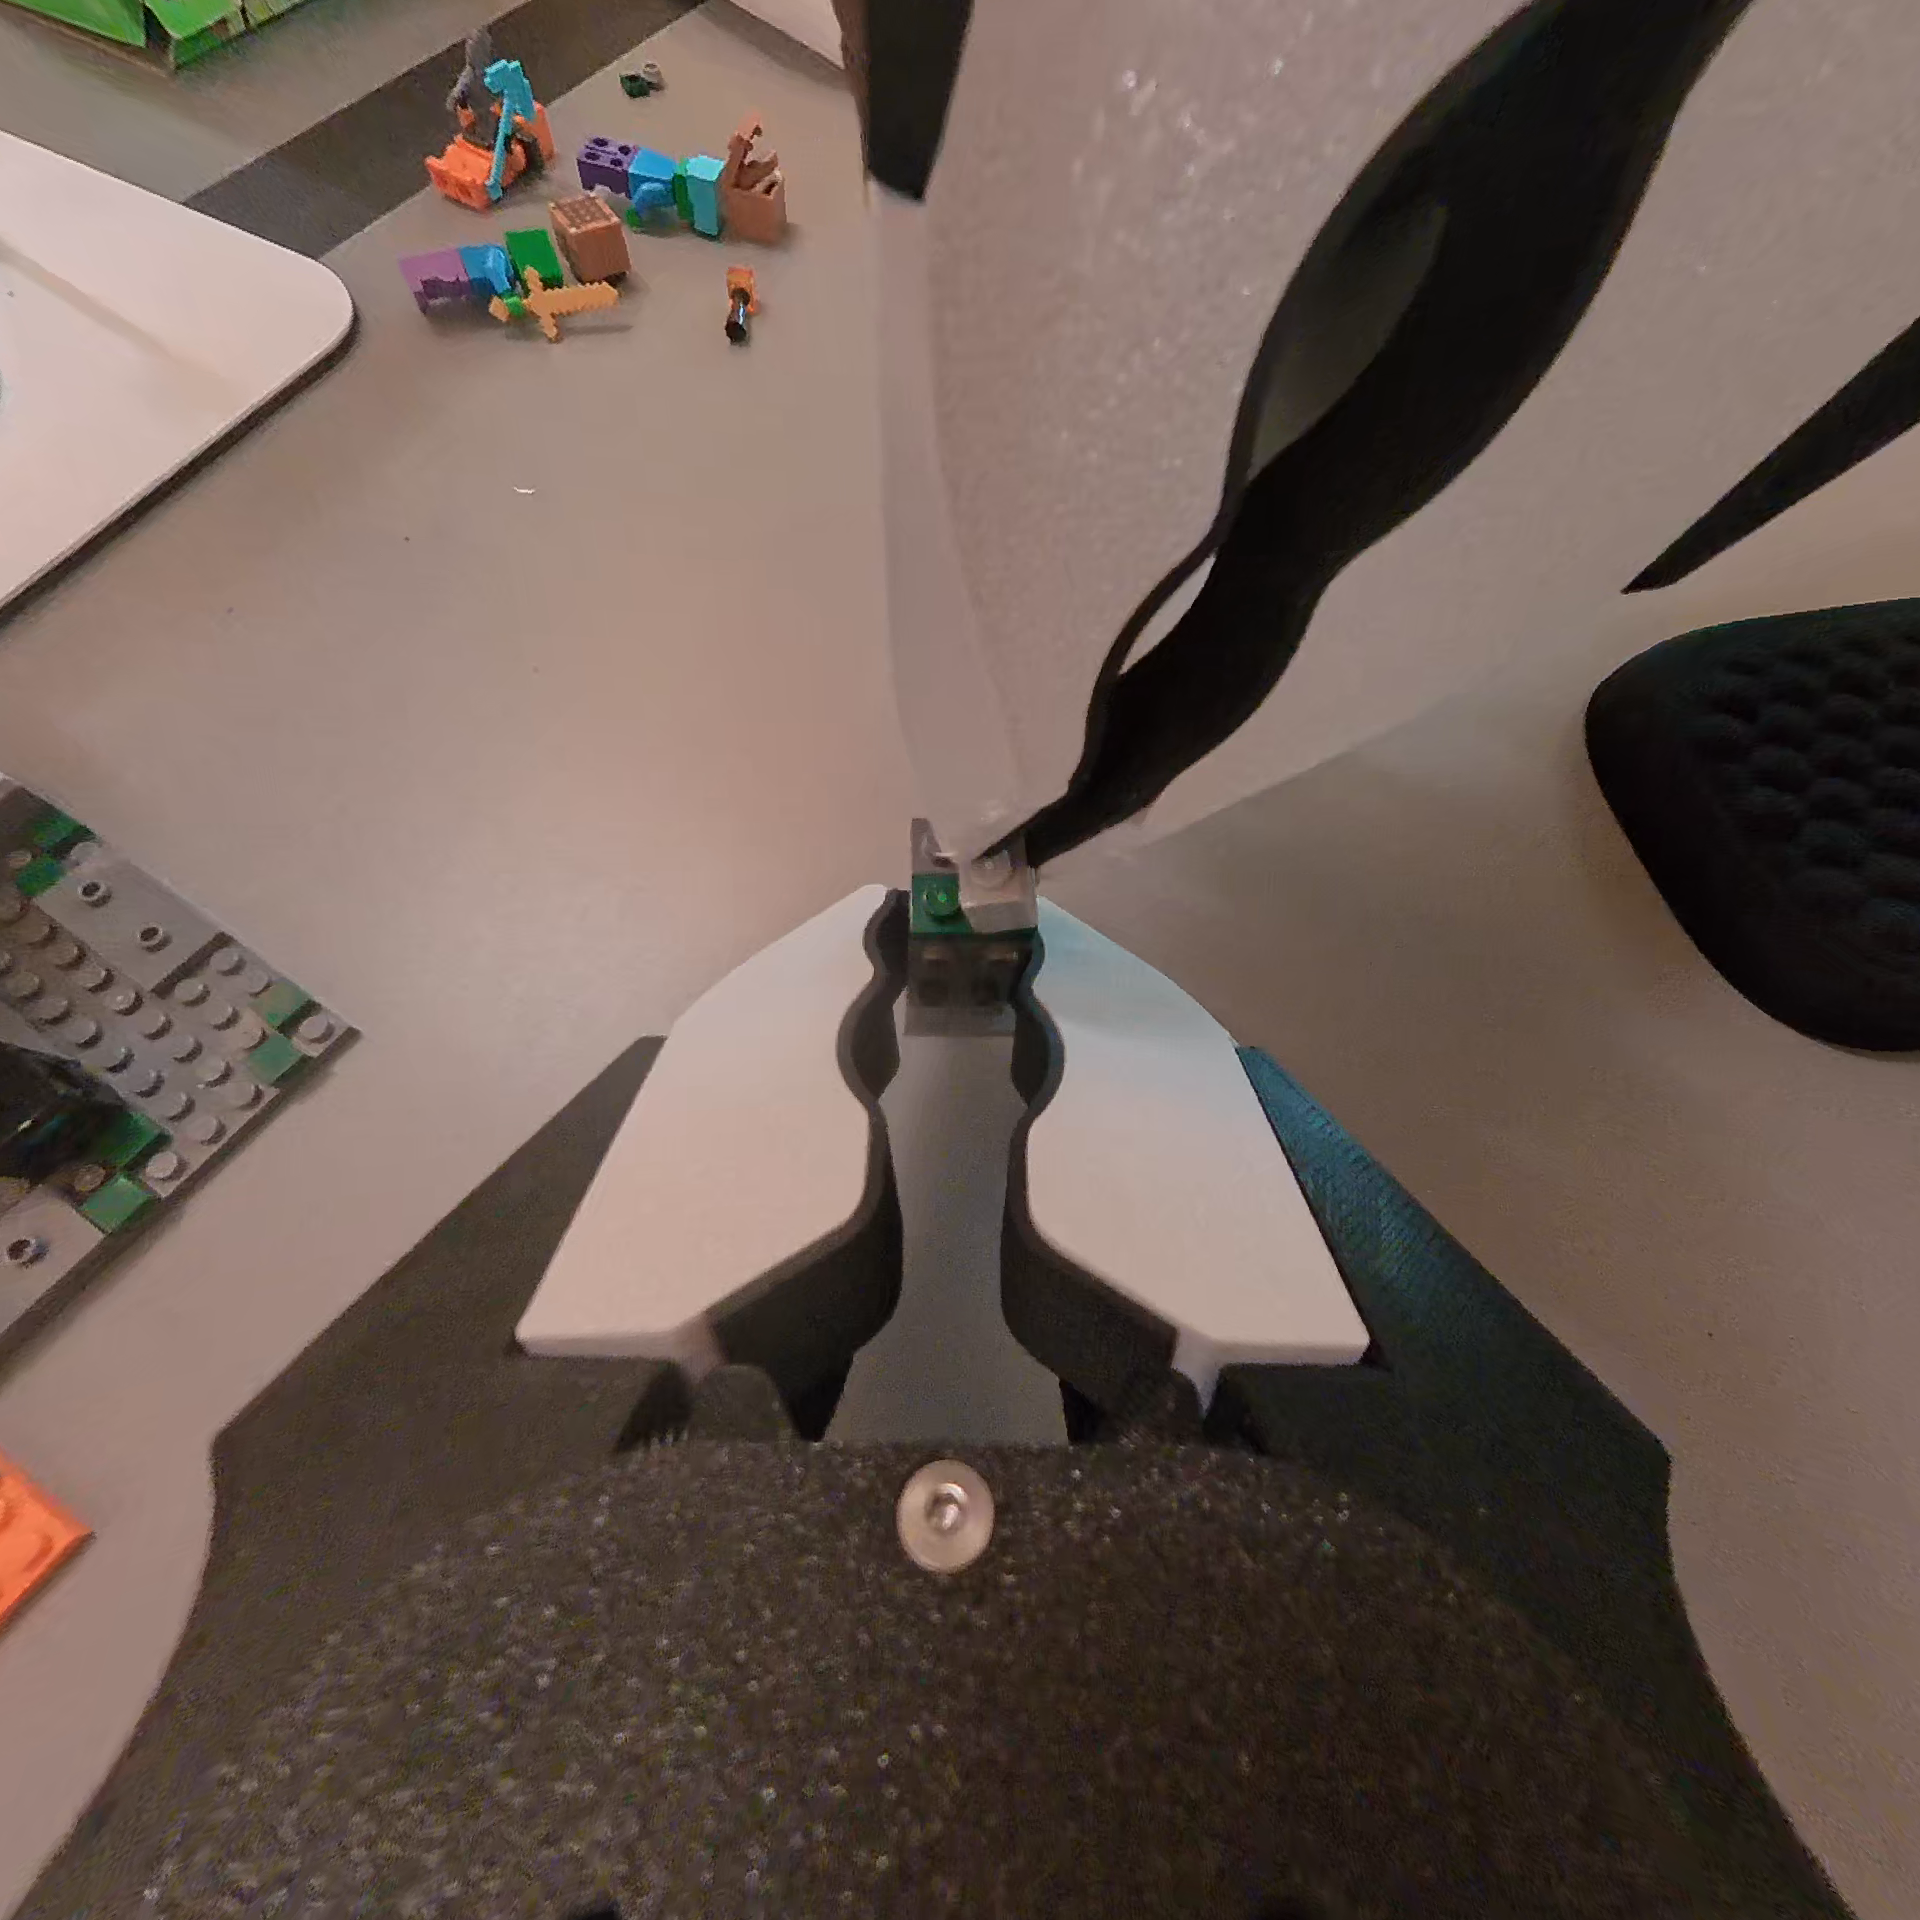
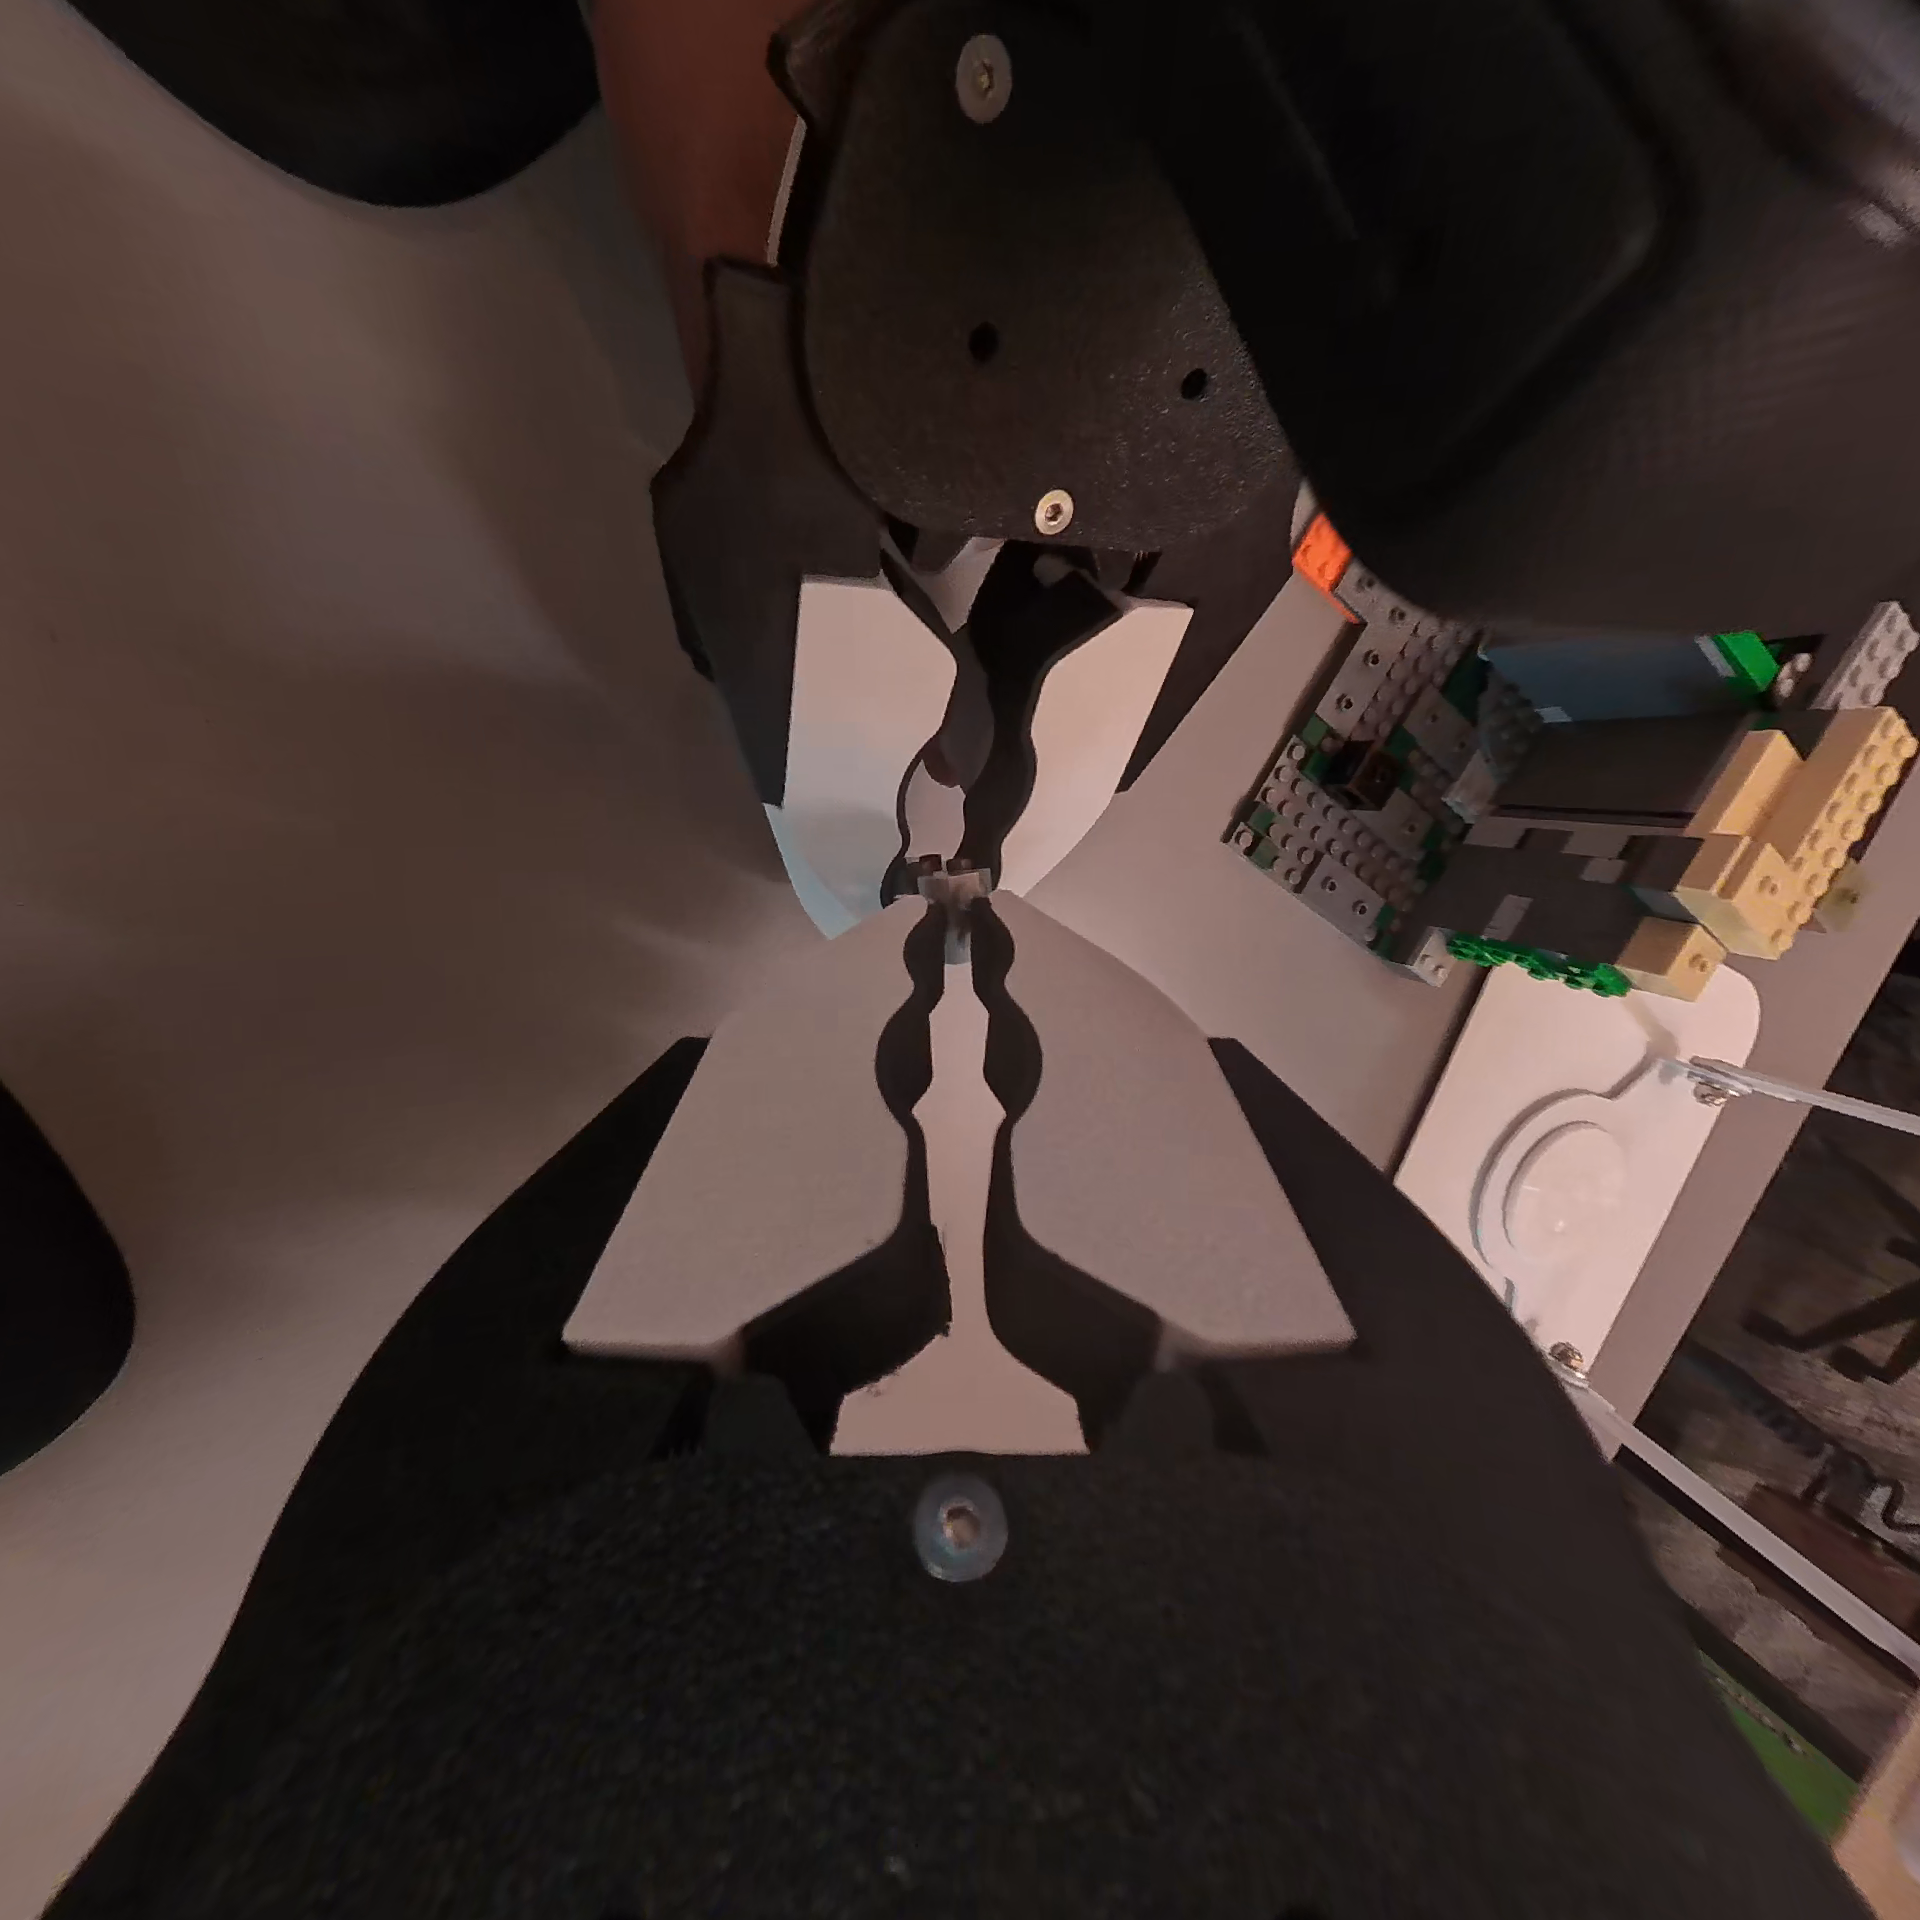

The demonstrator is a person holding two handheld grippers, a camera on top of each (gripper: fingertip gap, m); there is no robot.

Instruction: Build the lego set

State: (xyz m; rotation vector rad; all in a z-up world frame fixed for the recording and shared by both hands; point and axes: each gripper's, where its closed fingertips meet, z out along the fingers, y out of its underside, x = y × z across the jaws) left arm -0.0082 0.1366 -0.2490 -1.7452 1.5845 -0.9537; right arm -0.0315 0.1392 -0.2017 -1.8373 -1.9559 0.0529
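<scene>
Your left hand-held gripper [image 1: 961, 961] is clamped on a small green-and-dark brick stack [image 1: 958, 951], held above the worktop [image 1: 623, 675]. Your right hand-held gripper [image 2: 954, 920] meets it tip to tip, pinching a grey piece [image 1: 995, 888] set on the stack's top (seating unclear). Partly built model [image 2: 1558, 821] sits nearby; loose bricks & figures [image 1: 592, 218] lie farther back.

surface [image 1: 623, 644]: plain grey-beige, warm dim light | black mesh chair seat [image 1: 1766, 831] at 3 o'clock | white tray [image 1: 156, 332] at 10 o'clock
</scene>
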